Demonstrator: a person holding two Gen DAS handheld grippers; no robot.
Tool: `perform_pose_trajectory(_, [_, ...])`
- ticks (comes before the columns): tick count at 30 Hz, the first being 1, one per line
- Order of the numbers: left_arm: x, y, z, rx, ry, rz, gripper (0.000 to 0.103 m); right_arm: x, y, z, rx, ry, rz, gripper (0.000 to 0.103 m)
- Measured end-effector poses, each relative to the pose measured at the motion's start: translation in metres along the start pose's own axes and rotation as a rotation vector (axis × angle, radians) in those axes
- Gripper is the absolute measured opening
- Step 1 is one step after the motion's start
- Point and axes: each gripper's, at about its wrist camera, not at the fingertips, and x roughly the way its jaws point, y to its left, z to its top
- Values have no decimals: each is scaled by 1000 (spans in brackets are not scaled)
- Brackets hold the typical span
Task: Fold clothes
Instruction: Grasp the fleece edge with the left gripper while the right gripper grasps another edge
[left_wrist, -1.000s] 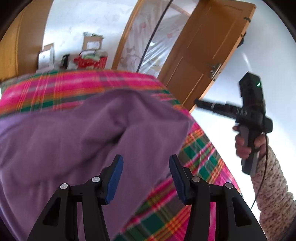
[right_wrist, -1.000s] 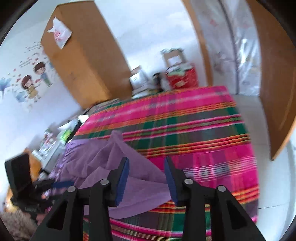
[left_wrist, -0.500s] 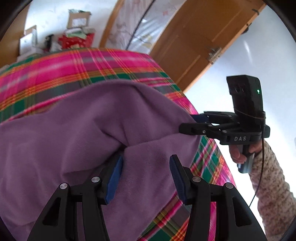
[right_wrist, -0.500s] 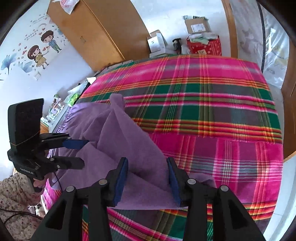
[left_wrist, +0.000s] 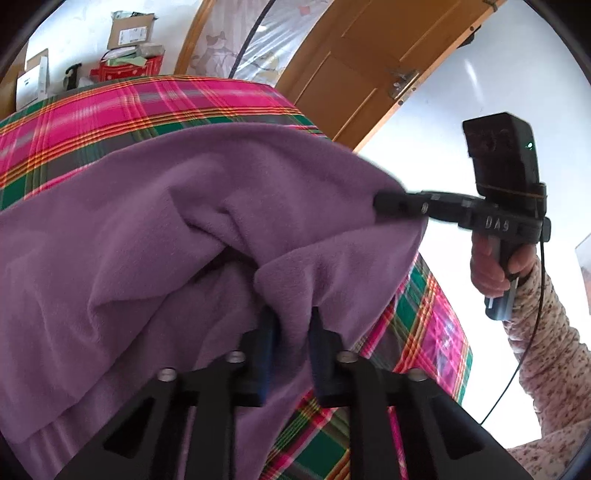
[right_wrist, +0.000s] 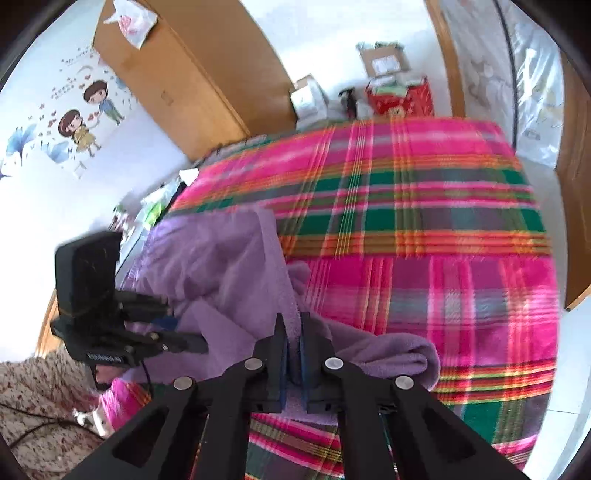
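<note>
A purple fleece garment (left_wrist: 147, 229) lies bunched on a pink and green plaid bedspread (right_wrist: 424, 221). My left gripper (left_wrist: 291, 332) is shut on a fold of its near edge, with cloth pinched between the blue pads. In the same view my right gripper (left_wrist: 399, 205) grips the garment's right corner, held by a hand (left_wrist: 487, 266). In the right wrist view my right gripper (right_wrist: 293, 332) is shut on a raised ridge of the purple garment (right_wrist: 221, 266). My left gripper (right_wrist: 184, 325) is at the left, on the cloth's other end. The cloth hangs slightly lifted between them.
A wooden wardrobe (right_wrist: 192, 74) stands behind the bed's far left. Cardboard boxes and a red bag (right_wrist: 399, 92) sit beyond the far edge. An open wooden door (left_wrist: 369, 66) is at the right, above pale floor (left_wrist: 461, 110). A speckled sleeve (left_wrist: 546, 354) is at the right.
Both grippers were open and have moved in and shut on the purple garment's near edge. The cloth has bunched and risen between them.
</note>
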Motion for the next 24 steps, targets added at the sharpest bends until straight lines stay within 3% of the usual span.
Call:
perform_pose_trajectory(11, [-2, -4, -20, 11, -3, -58, 10, -16, 19, 32, -24, -173, -188, 5])
perform_pose_trajectory(24, [11, -4, -31, 16, 32, -80, 10, 14, 24, 62, -89, -304, -551, 5])
